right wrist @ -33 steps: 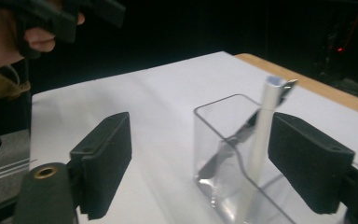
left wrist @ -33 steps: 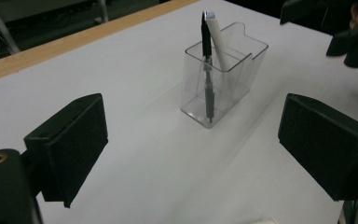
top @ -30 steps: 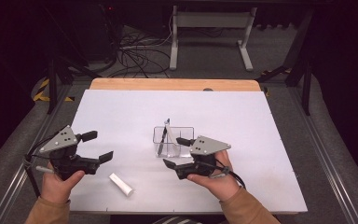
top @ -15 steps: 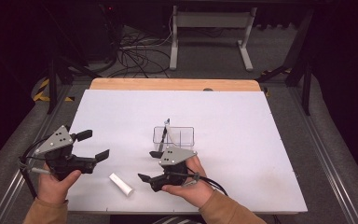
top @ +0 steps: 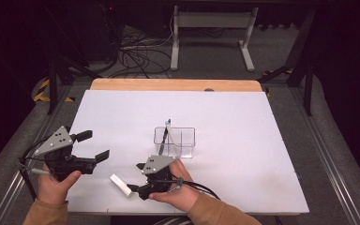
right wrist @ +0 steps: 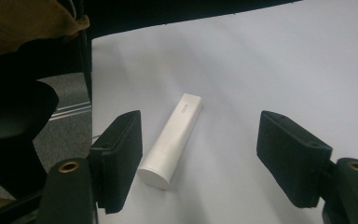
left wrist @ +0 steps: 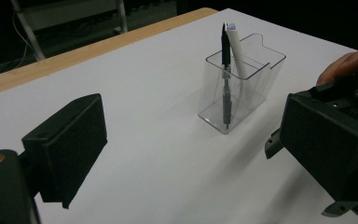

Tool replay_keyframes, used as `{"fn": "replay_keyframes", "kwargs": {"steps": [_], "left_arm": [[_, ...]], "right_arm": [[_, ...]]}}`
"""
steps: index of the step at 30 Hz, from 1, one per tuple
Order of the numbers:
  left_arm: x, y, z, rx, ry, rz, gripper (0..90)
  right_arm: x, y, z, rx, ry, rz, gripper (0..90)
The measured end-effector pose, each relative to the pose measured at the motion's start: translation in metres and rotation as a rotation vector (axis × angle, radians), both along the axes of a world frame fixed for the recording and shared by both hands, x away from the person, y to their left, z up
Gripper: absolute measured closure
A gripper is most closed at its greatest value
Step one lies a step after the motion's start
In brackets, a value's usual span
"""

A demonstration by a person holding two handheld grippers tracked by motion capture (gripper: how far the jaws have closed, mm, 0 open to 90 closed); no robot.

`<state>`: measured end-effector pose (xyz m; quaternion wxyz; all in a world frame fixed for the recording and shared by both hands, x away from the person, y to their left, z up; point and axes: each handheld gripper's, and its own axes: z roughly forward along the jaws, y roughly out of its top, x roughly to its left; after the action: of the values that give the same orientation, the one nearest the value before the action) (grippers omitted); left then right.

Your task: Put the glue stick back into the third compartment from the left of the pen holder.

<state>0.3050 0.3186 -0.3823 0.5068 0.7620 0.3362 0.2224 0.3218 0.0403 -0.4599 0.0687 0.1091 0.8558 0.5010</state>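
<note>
At the left of the table [top: 272,140], the left gripper [top: 94,146] is held above the white surface, its jaws wide apart with nothing between them. Next along, a white tube [top: 121,184] lies flat near the front edge. The right gripper [top: 138,178] is at the tube's near end; in the right gripper view the tube [right wrist: 171,141] lies between the jaws, close to one pad, unpinched. These jaws have just been closing and are at a middling gap. Further right and back, a clear holder [top: 175,142] stands upright with a dark pen [top: 165,135] in it.
</note>
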Motion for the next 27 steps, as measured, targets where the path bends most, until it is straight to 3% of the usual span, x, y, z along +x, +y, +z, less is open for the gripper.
{"fn": "replay_keyframes", "kwargs": {"steps": [6, 17, 22, 27], "left_arm": [[0.000, 0.001, 0.000, -0.001, 0.000, 0.000, 8.3], [0.000, 0.001, 0.000, -0.005, 0.004, 0.002, 8.4], [0.000, 0.000, 0.000, -0.004, 0.004, 0.000, 8.4], [0.000, 0.001, -0.001, -0.005, 0.004, 0.001, 8.4]], "right_arm": [[-0.003, 0.007, -0.003, -0.025, 0.005, 0.012, 33.9], [-0.005, 0.011, -0.007, -0.054, 0.069, 0.000, 39.8], [-0.007, 0.013, -0.007, -0.068, 0.077, -0.007, 36.8], [-0.011, 0.018, -0.010, -0.117, 0.051, 0.005, 37.3]]}}
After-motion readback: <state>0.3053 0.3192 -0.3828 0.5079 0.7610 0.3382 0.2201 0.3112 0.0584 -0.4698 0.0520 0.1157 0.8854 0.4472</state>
